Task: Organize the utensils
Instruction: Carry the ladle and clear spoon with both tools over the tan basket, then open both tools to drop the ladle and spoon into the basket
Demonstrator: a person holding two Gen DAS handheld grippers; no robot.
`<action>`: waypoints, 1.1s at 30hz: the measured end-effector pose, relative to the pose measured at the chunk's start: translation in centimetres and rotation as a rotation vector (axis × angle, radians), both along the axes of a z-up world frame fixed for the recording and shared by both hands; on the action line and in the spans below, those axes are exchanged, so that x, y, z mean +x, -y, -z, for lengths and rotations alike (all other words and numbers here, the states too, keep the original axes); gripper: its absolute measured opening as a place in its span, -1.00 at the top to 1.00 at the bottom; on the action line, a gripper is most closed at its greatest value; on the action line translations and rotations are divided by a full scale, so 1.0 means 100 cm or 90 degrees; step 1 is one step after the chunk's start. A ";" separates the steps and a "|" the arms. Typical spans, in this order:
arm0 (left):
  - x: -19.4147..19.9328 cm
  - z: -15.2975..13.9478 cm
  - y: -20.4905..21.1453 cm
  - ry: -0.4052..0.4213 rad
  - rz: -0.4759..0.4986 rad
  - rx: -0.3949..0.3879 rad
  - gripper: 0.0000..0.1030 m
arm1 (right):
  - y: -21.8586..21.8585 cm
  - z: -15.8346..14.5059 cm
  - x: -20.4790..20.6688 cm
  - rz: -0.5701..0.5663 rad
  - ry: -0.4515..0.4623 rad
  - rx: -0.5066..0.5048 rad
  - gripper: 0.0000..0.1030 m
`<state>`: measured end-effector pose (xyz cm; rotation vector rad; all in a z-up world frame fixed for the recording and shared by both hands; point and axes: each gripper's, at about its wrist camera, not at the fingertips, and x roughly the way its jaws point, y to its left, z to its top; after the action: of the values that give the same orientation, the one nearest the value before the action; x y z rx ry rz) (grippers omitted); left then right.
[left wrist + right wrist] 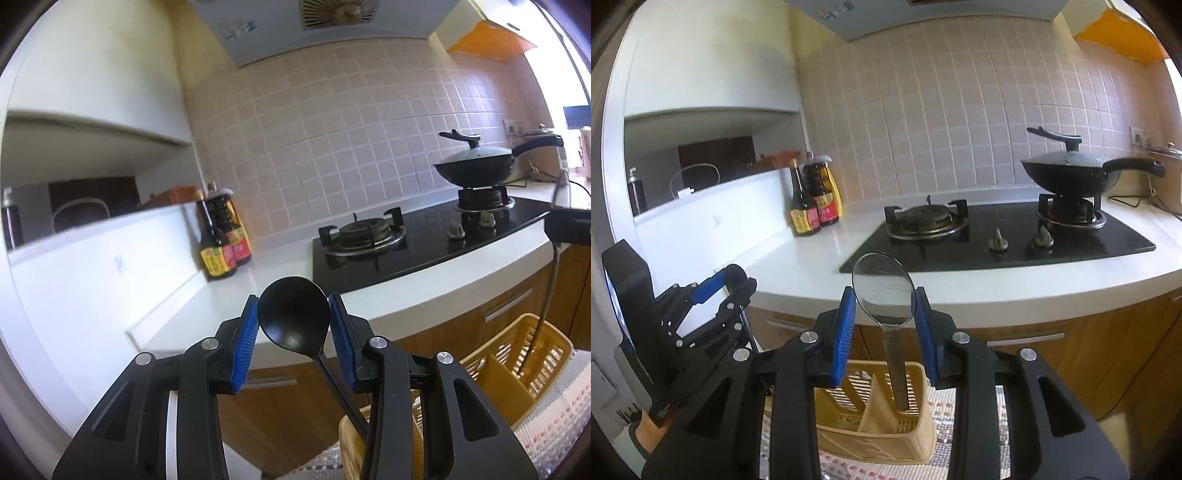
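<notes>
Left wrist view: my left gripper is clamped on the bowl of a black spoon, both blue pads pressing its edges at the centre of the frame. Its handle runs down and to the right, out between my fingers toward the lower middle of the frame, where its end sits over the yellow basket on the patterned mat. So the long axis points steeply down, bowl up, with the basket below and to the lower right.

In the right wrist view, my right gripper is closed on the bowl of a metal spoon, pads against its rim. Its handle hangs almost straight down the middle of the frame, the tip already over the basket, right of the divider. My left gripper shows at the lower left of that frame, off to the side of the basket.

I judge the right hand to be the nearer: its handle lines up with a compartment, so it mainly needs lowering. The left must come across first, since its handle slants. White counter, gas hob and lidded pan lie beyond, in the upper half of the frame.
</notes>
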<state>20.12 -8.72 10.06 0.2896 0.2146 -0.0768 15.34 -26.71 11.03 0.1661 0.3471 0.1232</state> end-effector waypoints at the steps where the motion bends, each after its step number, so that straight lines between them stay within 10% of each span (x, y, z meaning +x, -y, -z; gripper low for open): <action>1: 0.002 0.002 -0.002 -0.003 0.002 -0.008 0.29 | -0.001 0.006 0.001 0.002 -0.004 -0.004 0.44; 14: -0.011 0.017 -0.018 -0.055 0.062 -0.059 -0.13 | -0.005 0.033 0.000 -0.039 -0.061 0.006 0.39; 16: -0.018 0.013 -0.022 -0.063 0.077 -0.070 -0.20 | -0.004 0.033 -0.006 -0.050 -0.068 0.018 -0.07; 33: -0.110 -0.022 -0.049 -0.186 0.206 -0.160 -0.29 | -0.013 0.019 -0.075 -0.087 -0.139 -0.022 -0.08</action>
<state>9.09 -3.87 12.28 0.0587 0.4434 -0.4646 7.82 -25.45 9.17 0.1211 0.5779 0.2352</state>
